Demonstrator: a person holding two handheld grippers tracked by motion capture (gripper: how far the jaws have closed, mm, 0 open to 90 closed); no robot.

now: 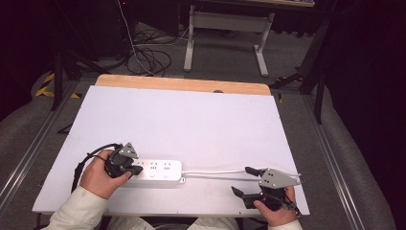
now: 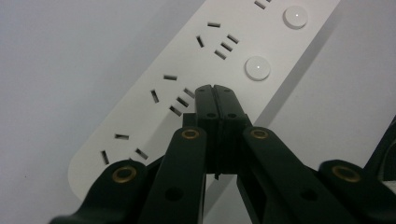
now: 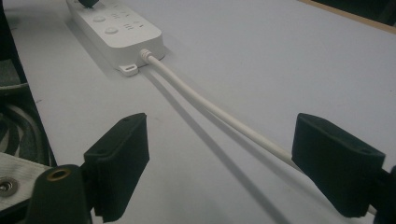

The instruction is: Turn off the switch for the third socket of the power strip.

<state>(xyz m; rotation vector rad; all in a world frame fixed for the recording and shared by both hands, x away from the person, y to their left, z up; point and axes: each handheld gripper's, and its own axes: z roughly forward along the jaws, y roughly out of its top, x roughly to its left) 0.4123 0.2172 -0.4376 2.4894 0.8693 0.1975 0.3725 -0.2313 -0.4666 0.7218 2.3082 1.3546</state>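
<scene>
A white power strip [image 1: 155, 171] lies near the front left of the white table top [image 1: 182, 124]. Its white cable [image 1: 215, 171] runs right toward the right gripper. My left gripper [image 1: 133, 168] is shut, its tips resting on the strip's left end. In the left gripper view the closed jaws [image 2: 215, 93] press on the power strip [image 2: 205, 65] beside a round button [image 2: 257, 68]. My right gripper [image 1: 243, 181] stands open at the front right. In the right gripper view its pads [image 3: 122, 161] straddle the cable [image 3: 219, 112], which leads to the power strip [image 3: 116, 28].
A wooden strip [image 1: 182, 84] edges the table's far side. Beyond it stand a grey table frame [image 1: 225, 33] and loose black cables [image 1: 148, 57] on the floor. The table's front edge lies just below both hands.
</scene>
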